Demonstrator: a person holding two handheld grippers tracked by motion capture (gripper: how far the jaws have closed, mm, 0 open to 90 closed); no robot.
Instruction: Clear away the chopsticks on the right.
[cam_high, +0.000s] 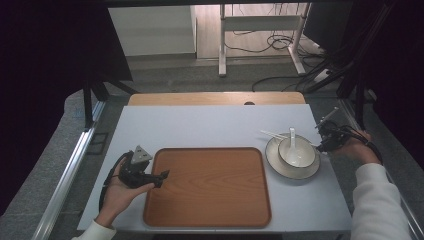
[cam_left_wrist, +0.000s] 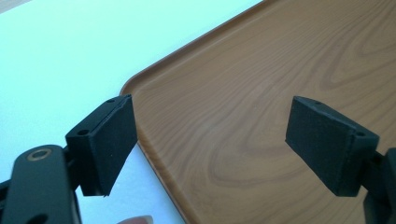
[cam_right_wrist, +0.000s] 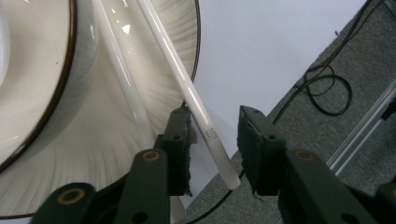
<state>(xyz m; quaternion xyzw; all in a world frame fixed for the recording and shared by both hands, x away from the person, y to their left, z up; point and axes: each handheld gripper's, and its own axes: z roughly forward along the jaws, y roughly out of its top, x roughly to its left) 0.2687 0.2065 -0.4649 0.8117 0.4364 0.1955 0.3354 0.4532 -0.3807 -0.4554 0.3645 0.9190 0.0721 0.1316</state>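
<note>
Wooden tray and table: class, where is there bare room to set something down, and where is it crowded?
The wooden tray is bare across its whole inside. The white table is free behind the tray, left of the plate. The right corner is crowded: plate, bowl, spoon, chopsticks, and the right tool.

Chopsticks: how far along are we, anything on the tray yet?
Nothing moved yet: the tray is bare. In hand: the right gripper straddles one chopstick lying across the plate, fingers not closed on it. The left gripper waits open at the tray's edge. Left: chopsticks, bowl, spoon, plate.
</note>
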